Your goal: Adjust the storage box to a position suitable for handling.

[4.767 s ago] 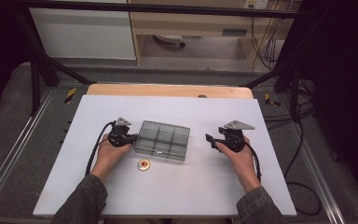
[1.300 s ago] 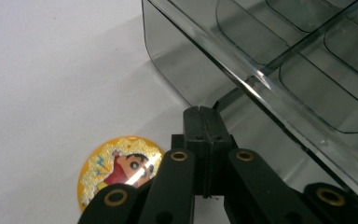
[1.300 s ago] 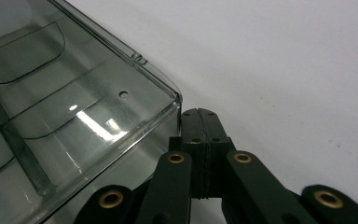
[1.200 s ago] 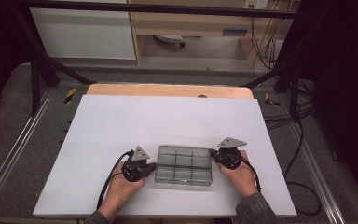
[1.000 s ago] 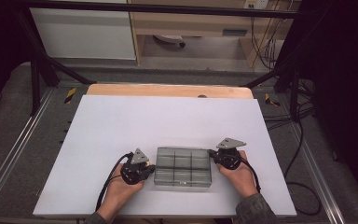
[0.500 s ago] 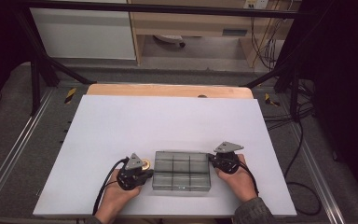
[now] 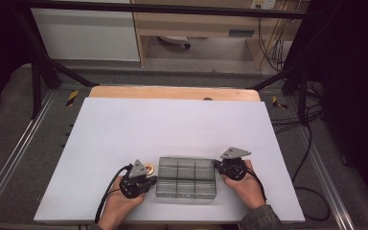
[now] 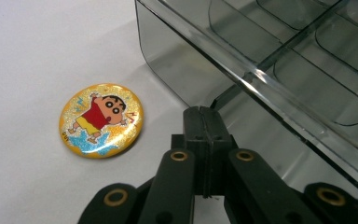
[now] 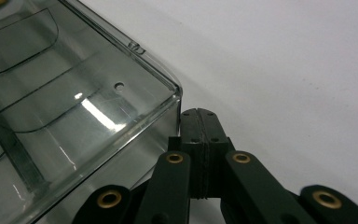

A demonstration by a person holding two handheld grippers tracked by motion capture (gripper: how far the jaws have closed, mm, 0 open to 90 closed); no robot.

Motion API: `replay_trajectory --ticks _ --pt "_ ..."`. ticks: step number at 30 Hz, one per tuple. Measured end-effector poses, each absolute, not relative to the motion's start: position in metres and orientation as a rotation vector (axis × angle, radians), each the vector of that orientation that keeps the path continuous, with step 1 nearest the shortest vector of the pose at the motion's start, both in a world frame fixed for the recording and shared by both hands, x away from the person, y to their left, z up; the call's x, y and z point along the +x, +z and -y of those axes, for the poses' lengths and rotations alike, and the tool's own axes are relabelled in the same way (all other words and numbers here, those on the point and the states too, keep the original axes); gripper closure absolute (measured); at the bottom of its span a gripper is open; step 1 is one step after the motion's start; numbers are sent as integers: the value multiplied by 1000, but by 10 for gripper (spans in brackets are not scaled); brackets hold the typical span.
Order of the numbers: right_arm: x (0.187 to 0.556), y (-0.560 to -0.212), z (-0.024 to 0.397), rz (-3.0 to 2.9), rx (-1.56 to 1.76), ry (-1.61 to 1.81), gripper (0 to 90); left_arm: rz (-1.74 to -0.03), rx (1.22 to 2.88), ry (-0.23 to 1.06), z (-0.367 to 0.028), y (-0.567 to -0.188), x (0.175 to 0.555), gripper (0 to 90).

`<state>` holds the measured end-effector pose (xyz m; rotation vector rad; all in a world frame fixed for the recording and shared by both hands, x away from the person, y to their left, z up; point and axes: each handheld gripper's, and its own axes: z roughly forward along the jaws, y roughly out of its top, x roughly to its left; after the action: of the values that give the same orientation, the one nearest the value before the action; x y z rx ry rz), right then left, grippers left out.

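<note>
While the clear smoky organizer box (image 7: 187,177) sits near the front edge of the white table (image 7: 172,124), roughly at its middle, you have a gripper at each of its short ends. Its lid is down, and through it you can see the dividers that split the inside into compartments; the ones in sight look bare. Your left gripper (image 8: 202,112) has its two jaws pressed flat together with nothing between them, and their tips sit right at the box's side wall near a corner, though you cannot tell from the left gripper view whether they touch it. Your right gripper (image 9: 199,114) is likewise fully closed on nothing, its tips tucked just below the box's rounded corner at the far end. In the high view, your left hand (image 7: 120,208) and right hand (image 7: 244,184) come in from the bottom edge, each wrapped around its tool. Just beside the box's left end, on the bare table, lies a round yellow cartoon badge (image 8: 101,120), face up and apart from both the box and your left jaws.
</note>
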<state>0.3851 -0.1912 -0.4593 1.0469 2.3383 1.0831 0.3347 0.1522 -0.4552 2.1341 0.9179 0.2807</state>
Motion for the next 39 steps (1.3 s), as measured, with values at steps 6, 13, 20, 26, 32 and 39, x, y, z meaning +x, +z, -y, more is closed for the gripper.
replay_trajectory --ticks 6,13,20,26,32,39 --pt "386 -460 190 -2333 1048 1096 900 -931 2127 284 -152 -455 332 900" --pt "386 -460 189 -2333 1050 1095 900 -929 2128 268 -154 -455 333 900" --pt "386 -460 190 -2338 1055 1095 900 -924 2121 278 -154 -456 334 900" --pt "385 -458 191 -2328 1070 1100 900 -917 2100 326 -155 -449 333 900" --pt "380 -450 201 -2259 1102 1161 870 -892 2001 417 -164 -432 329 900" --pt "372 -432 214 -2115 1205 1202 380 -899 1917 566 -175 -418 325 556"
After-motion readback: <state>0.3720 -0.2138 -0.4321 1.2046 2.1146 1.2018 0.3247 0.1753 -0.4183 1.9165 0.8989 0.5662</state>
